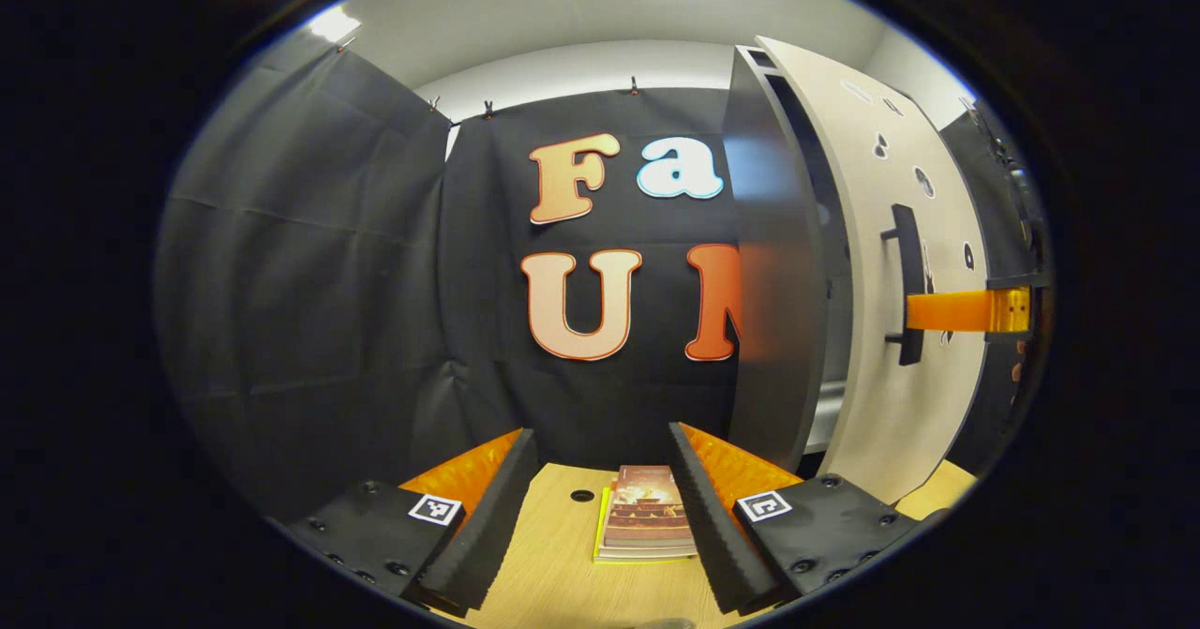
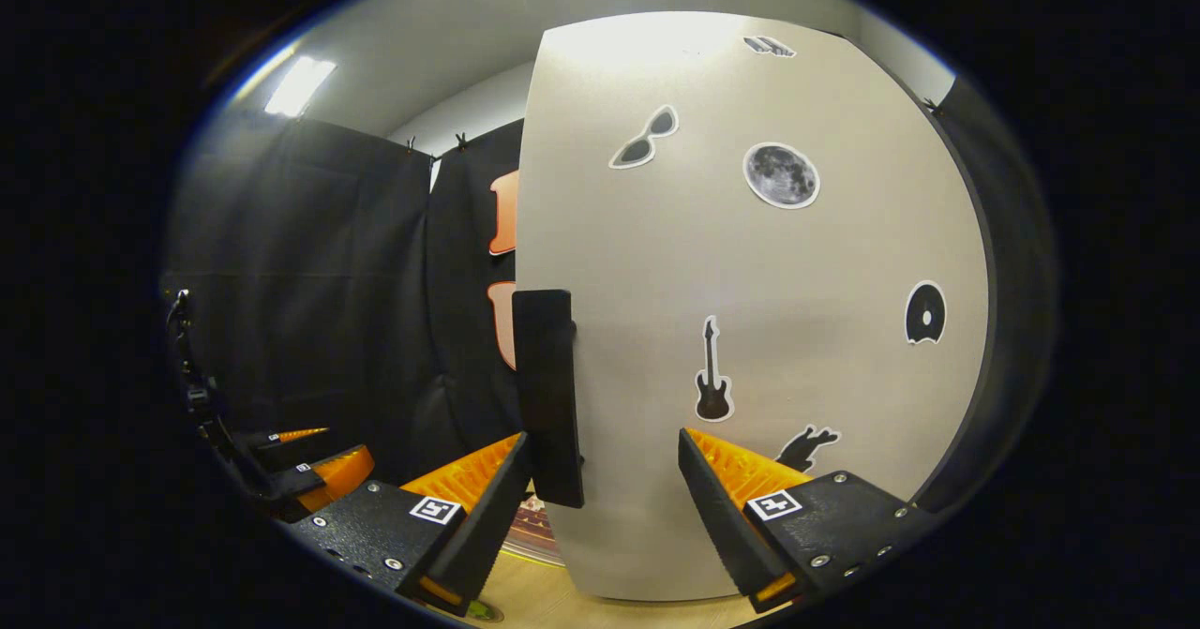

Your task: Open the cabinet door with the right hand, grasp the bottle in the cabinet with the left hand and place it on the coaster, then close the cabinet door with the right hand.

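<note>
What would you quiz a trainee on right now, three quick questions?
1. True or false: the left tool is shut on a bottle.
2. What lies on the table ahead of the left tool? A. stack of books B. a plate C. a mug
3. Which part of the cabinet door sits between the fingers of the right tool?

Key: 1. False, it is open and holds nothing. 2. A. 3. The handle.

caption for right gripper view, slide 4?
Right gripper, open, at the handle of the sticker-decorated cabinet door.
</note>
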The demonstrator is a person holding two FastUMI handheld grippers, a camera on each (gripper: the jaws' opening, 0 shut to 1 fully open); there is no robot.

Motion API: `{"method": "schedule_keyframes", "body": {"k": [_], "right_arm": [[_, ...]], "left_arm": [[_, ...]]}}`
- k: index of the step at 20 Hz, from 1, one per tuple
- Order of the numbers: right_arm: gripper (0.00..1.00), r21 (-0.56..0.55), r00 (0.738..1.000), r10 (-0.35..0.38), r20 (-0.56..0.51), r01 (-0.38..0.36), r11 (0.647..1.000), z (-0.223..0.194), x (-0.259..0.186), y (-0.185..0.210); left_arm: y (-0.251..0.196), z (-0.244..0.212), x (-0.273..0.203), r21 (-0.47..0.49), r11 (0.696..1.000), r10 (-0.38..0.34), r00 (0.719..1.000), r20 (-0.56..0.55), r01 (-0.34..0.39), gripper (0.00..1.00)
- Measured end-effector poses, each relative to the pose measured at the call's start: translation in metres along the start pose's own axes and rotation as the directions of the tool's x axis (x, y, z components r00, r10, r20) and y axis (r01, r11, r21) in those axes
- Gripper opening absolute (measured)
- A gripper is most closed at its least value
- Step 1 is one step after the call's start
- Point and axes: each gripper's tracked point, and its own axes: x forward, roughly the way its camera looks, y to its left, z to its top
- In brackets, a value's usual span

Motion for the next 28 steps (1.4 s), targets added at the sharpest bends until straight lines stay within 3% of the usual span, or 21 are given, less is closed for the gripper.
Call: {"method": "schedule_keyframes", "body": {"k": [10,21,28], "right_arm": [[0.95,-0.012,0.997,-0.063,0.047,0.064,0.998,0.015,-0.01,-0.018],[0.95,-0.023,0.971,-0.208,0.121,0.212,0.977,0.056,-0.168,-0.1],[0.95,-0.077,0.955,-0.26,0.139,0.272,0.959,0.053,-0.239,-0.138]], "left_arm": [[-0.003,0.013,-0.013,-0.043,0.999,-0.011,1.0,-0.008,0.01,0.92],[-0.09,0.096,-0.066,-0.06,0.992,-0.112,0.992,0.054,0.115,0.92],[-0.146,0.108,-0.102,-0.024,0.99,-0.134,0.988,0.076,0.136,0.9]]}}
